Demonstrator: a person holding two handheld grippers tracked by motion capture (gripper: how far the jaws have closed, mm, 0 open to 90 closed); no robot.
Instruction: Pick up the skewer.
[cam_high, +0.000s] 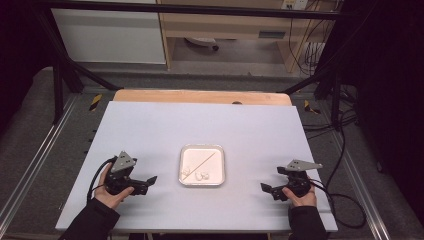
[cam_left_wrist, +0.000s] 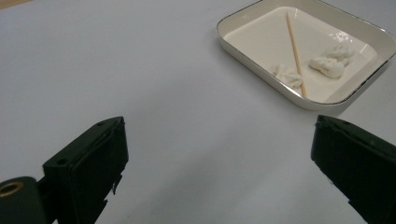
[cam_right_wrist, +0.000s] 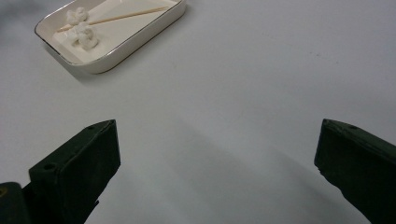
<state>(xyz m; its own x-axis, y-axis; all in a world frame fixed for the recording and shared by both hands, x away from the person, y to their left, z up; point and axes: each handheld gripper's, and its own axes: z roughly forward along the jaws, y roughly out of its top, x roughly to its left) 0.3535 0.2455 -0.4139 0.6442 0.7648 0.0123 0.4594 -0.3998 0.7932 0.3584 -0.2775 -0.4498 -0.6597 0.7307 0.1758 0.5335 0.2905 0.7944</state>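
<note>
High view: shallow white rectangular tray (cam_high: 202, 148) sits mid-bench, holding a thin wooden skewer (cam_high: 201, 162) and white crumpled lumps (cam_high: 202, 176); left claw (cam_high: 146, 183) and right claw (cam_high: 267, 189) flank it, well apart. Left gripper view: jaws apart, tray far right. Right gripper view: jaws apart, tray far left. Nothing grasped; I reckon reaching in comes next.

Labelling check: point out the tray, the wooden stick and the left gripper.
tray (cam_high: 202, 182): high view, near rim.
wooden stick (cam_left_wrist: 295, 44): left gripper view, mid-shaft.
left gripper (cam_high: 145, 184): high view, between its fingertips.
</note>
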